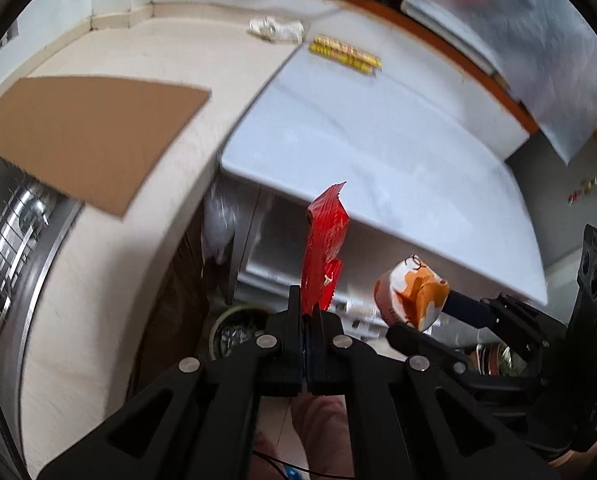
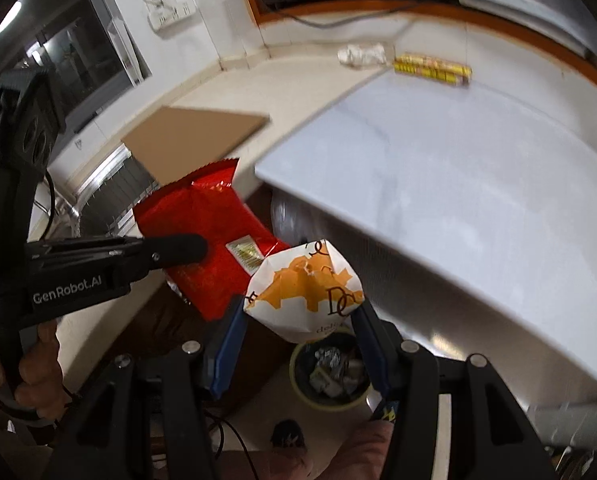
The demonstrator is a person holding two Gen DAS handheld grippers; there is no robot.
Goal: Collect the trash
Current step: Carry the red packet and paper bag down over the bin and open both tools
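Observation:
My left gripper (image 1: 306, 312) is shut on a red snack wrapper (image 1: 325, 236) that sticks up from its jaws; the same red wrapper (image 2: 206, 228) shows flat in the right wrist view, pinched by the left gripper (image 2: 196, 250). My right gripper (image 2: 298, 312) is shut on a crumpled white and orange paper bag (image 2: 306, 292), also seen as the paper bag (image 1: 412, 294) at the right of the left wrist view. Below both grippers on the floor stands a yellow-rimmed bin (image 2: 330, 372) with crumpled rubbish in it; the bin (image 1: 234, 328) shows partly.
A white countertop (image 1: 378, 152) and a cream counter (image 1: 118, 260) meet at the gap. A cardboard sheet (image 1: 86, 136) overhangs a steel sink (image 1: 10, 232). A crumpled white wrapper (image 2: 362, 55) and a yellow packet (image 2: 432, 68) lie at the counter's back.

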